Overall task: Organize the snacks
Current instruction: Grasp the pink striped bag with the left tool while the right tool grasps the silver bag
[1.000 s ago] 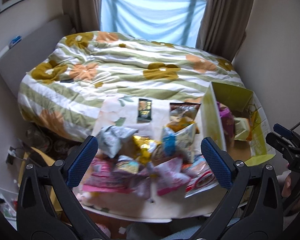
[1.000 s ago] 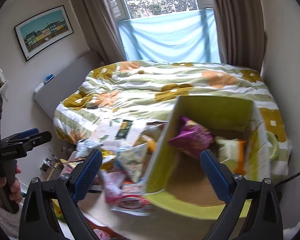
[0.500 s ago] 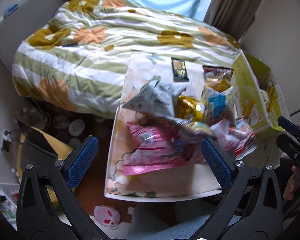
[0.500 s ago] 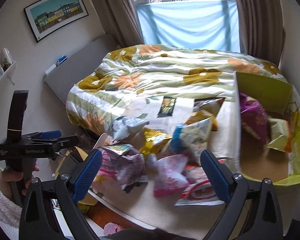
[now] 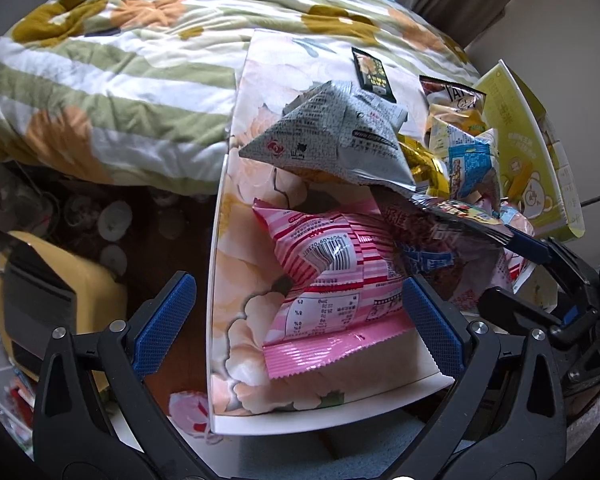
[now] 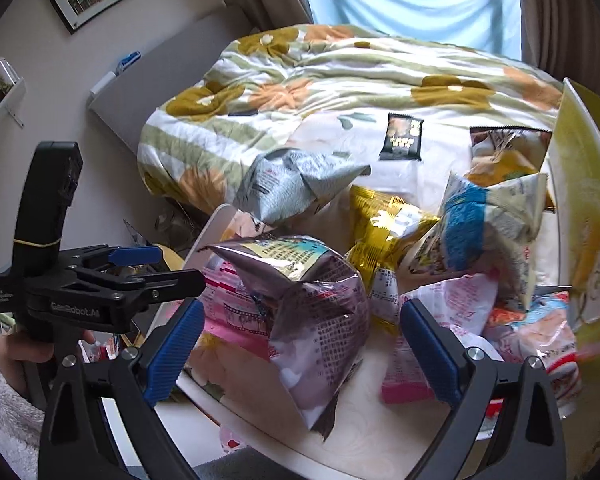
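A heap of snack bags lies on a floral-topped table. My left gripper is open, its jaws either side of a pink striped bag; a grey bag lies beyond it. My right gripper is open, astride a silvery purple bag. In the right wrist view I see a gold bag, a blue and white bag, a small black packet and the grey bag. A yellow-green box stands at the table's right; it also shows in the right wrist view.
A bed with a flowered quilt lies behind the table. A yellow case and clutter sit on the floor to the left. The left gripper's body shows at the left of the right wrist view.
Both grippers have moved down and closer to the snack heap. The right one swung left from the box to over the purple bag. Both stayed open.
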Tool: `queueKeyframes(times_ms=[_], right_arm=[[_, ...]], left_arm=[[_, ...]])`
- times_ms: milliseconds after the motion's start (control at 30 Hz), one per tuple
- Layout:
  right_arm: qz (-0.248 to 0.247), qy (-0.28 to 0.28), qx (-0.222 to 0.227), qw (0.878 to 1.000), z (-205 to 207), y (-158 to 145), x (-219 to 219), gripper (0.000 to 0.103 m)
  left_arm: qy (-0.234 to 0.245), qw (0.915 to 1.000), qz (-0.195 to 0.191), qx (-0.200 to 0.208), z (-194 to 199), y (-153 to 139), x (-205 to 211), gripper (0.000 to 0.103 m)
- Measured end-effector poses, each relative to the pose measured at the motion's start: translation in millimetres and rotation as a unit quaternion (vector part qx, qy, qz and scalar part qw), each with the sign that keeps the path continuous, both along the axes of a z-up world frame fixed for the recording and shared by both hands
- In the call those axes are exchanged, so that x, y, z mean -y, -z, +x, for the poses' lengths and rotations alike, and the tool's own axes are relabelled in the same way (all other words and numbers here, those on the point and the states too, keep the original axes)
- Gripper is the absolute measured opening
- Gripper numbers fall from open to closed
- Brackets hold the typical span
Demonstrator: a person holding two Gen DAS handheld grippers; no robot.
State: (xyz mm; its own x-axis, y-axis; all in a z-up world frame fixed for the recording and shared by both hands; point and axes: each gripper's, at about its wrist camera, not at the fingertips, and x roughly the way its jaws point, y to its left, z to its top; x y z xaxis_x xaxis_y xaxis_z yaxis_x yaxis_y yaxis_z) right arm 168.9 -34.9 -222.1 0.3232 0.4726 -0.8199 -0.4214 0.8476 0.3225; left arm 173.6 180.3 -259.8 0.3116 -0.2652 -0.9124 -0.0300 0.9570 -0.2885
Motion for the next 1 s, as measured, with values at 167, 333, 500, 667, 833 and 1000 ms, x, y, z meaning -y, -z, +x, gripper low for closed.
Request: queueKeyframes(times_ms=[167,333,500,667,833,1000], right_arm=[[0.001,-0.012,-0.026,1.0,11.0,19.3,-7.5,0.081],[0.014,-0.021,-0.048,0.999,17.3,31.7,-6.8,0.058],[0.037,-0.021,-0.063,0.997,18.2,33.9,0.6,0.054],[0.052,-0.018,-0.068,0.996,15.9,32.6,7.4,0.054],[0.071,-0.012,-0.078,0.994,16.5,31.2,18.8,0.053],[0.077,-0.013,-0.08,0.994,14.0,29.5,26.8,0.053]], left_arm=[[0.0,1.0,-0.002,-0.009,8.6,10.5,1.0,0.102],[0.001,0.9999,-0.003,-0.014,16.2,15.1,7.7,0.102],[0.006,0.9999,0.0,-0.016,24.1,18.6,16.5,0.102],[0.011,0.9996,0.008,-0.024,26.7,25.1,26.4,0.102],[0.013,0.9992,0.009,-0.036,27.2,36.4,34.1,0.101],[0.018,0.9989,-0.002,-0.043,27.6,46.2,40.0,0.081]])
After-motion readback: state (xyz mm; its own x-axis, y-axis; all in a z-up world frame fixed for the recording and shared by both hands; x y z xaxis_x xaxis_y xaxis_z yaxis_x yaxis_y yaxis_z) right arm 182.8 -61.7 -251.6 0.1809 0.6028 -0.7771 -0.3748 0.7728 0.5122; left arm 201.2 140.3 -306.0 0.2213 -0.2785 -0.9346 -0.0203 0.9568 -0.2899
